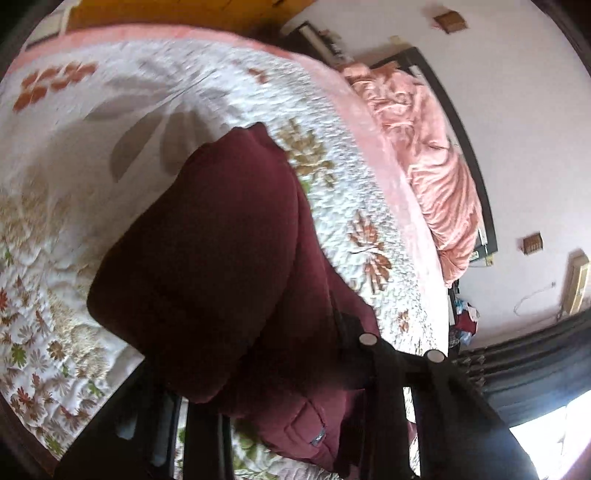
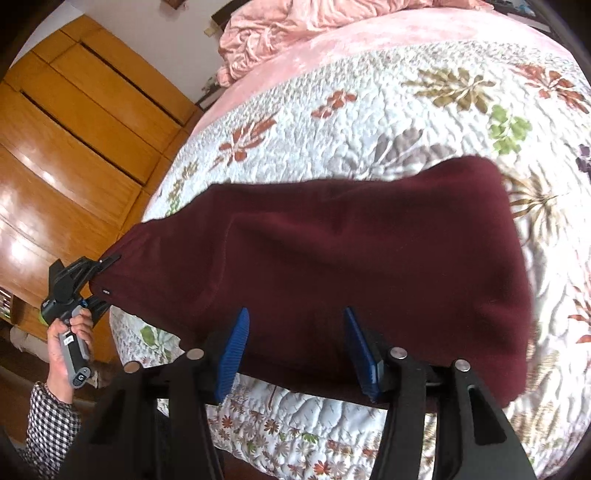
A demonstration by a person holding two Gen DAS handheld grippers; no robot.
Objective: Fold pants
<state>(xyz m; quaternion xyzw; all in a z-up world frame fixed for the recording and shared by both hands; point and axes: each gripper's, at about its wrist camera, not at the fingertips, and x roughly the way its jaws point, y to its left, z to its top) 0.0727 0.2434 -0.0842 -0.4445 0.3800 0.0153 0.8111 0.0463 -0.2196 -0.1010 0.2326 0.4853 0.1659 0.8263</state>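
The maroon pants hang partly lifted over the floral quilt, folded into a broad band. At the far left of the right wrist view a hand holds my left gripper, which is shut on the pants' corner near a small label. My right gripper has its blue pads wide apart over the near edge of the pants, and the cloth lies flat between them, not pinched. In the left wrist view the pants drape over the left gripper and hide its fingertips.
The quilt covers a bed with a pink border. A crumpled pink blanket lies at the head end. Wooden wardrobe doors stand beside the bed. Dark curtains hang by a bright window. A checked sleeve is at lower left.
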